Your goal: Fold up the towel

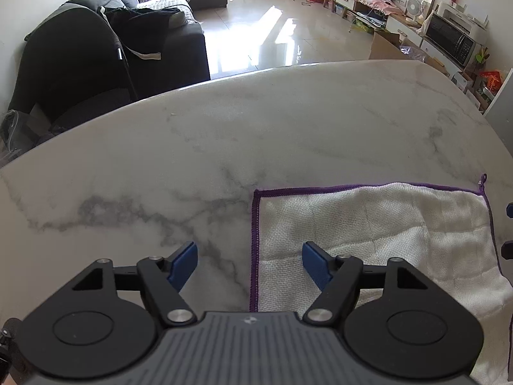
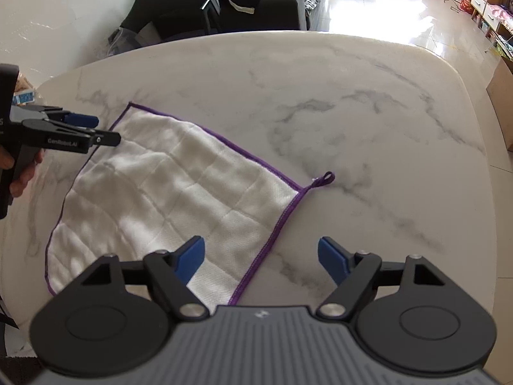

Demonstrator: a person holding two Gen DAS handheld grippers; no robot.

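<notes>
We note left gripper (image 1: 250, 264) released wide, empty, straddling the white purple-hemmed woven towel (image 1: 378, 234) left edge, right gripper (image 2: 261, 260) likewise over right hem, bare white marble table (image 2: 352, 102) beyond.

Left gripper (image 1: 249, 264): tilted downward, jaws apart, nothing between the pads. Right gripper (image 2: 261, 261): likewise angled down, jaws spread, nothing gripped.

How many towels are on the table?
1. The white towel with purple edging lies flat on the marble table, between the left gripper and right gripper. No other shows.
</notes>
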